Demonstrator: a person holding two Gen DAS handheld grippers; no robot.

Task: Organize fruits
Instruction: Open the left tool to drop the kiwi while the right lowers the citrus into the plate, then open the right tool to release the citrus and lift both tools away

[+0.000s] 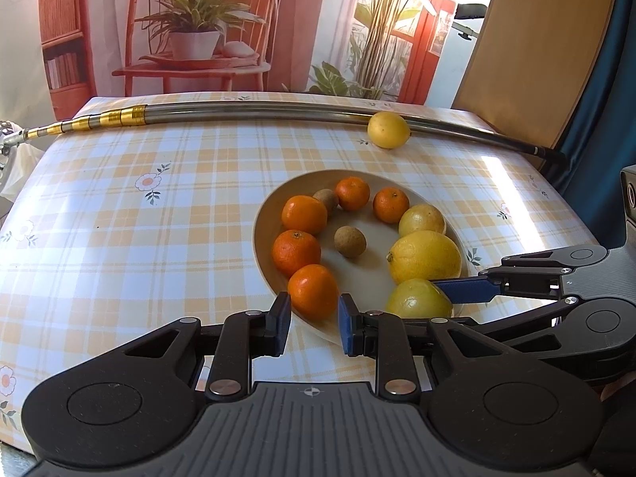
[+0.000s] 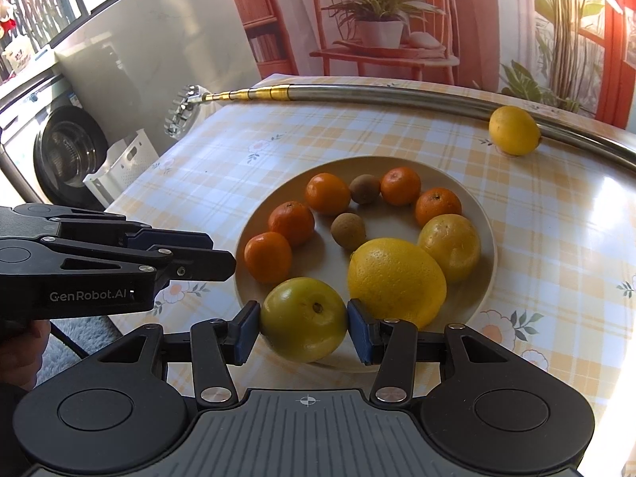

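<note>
A round yellow-green citrus fruit [image 2: 304, 320] with a dark dimpled stem end facing the right wrist camera sits at the near rim of a shallow beige round plate [image 2: 487, 214], its skin smooth, glossy and slightly mottled. The right gripper [image 2: 304, 328] has its two blue-padded fingers [image 2: 246, 330] pressed against the fruit's left and right sides, closed onto it at its widest part, with the fruit resting on the plate's edge. On the plate, five small orange mandarins [image 2: 292, 222] curve round the far and left side, two small brown kiwis [image 2: 348, 230] lie near the middle, and a large yellow lemon [image 2: 395, 278] and a paler yellow round citrus [image 2: 451, 246] lie just beside the held fruit on the right. A single yellow lemon [image 2: 514, 130] lies apart on the plaid-clothed desk [image 2: 556, 238], touching a long metal pole with gold bands [image 2: 397, 93]. The left gripper [image 1: 314, 320] hovers over the plate's near edge, its fingers parted wide and empty, the nearest mandarin [image 1: 313, 291] lying just ahead between their tips without being touched.
</note>
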